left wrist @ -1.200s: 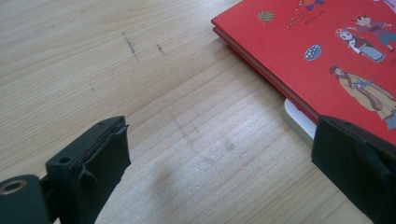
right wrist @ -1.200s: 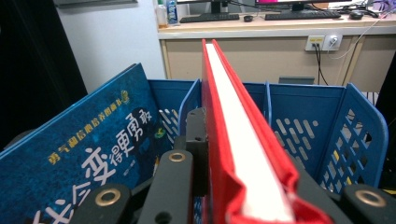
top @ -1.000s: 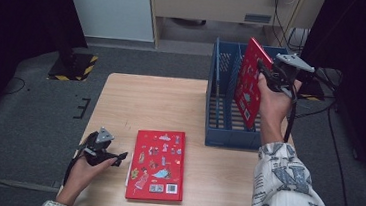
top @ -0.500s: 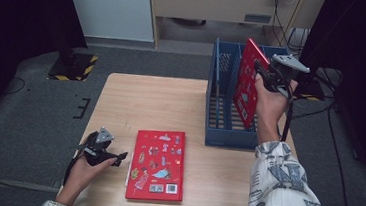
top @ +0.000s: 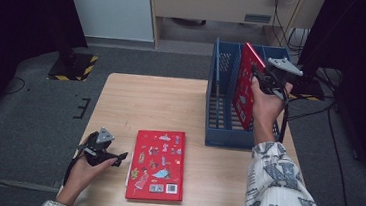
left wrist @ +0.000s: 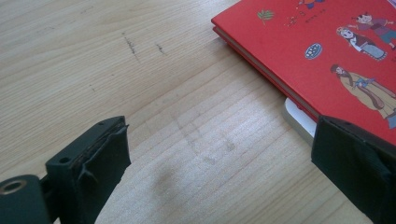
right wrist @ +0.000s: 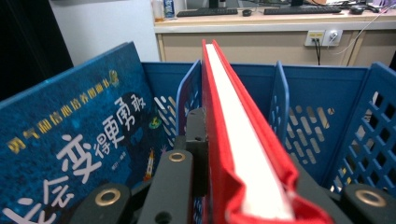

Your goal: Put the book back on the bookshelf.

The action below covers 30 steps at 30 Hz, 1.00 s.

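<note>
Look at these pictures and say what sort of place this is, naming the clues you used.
Probably an office or lab set up for recording. A small light wooden table stands on grey carpet, a long beige desk with a black keyboard runs behind it, and loose black cables hang by a wall socket.

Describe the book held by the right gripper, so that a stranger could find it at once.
Look at the blue rack on the table's right side. A red book stands upright over it, clamped in the right gripper. The other red book lies flat on the table.
</note>
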Each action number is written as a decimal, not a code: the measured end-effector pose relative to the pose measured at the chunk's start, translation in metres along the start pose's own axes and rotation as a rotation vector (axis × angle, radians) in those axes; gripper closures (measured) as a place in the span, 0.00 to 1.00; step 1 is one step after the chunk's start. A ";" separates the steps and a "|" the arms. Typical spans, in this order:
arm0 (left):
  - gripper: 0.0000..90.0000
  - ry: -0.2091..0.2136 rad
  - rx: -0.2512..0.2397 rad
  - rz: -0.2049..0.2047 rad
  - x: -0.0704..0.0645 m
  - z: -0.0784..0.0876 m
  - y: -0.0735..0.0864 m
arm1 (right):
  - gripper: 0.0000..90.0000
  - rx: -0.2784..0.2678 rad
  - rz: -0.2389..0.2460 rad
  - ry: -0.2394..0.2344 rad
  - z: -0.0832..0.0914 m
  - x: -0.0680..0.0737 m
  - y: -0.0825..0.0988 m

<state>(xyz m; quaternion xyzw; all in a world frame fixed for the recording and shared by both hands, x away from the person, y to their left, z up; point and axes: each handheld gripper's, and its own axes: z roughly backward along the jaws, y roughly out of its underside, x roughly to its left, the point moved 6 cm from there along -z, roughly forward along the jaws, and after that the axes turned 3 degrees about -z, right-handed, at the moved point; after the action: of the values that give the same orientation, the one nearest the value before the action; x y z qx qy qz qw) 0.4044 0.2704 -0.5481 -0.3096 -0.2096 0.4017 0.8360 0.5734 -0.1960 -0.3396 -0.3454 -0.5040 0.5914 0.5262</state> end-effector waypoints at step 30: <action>0.04 0.001 0.006 -0.005 0.000 -0.001 0.001 | 0.89 0.012 0.011 0.034 -0.029 -0.005 0.042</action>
<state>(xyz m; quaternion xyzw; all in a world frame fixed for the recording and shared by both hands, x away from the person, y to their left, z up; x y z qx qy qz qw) 0.4042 0.2709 -0.5494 -0.3070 -0.2088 0.4000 0.8379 0.5903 -0.1911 -0.3880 -0.3554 -0.4895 0.5913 0.5334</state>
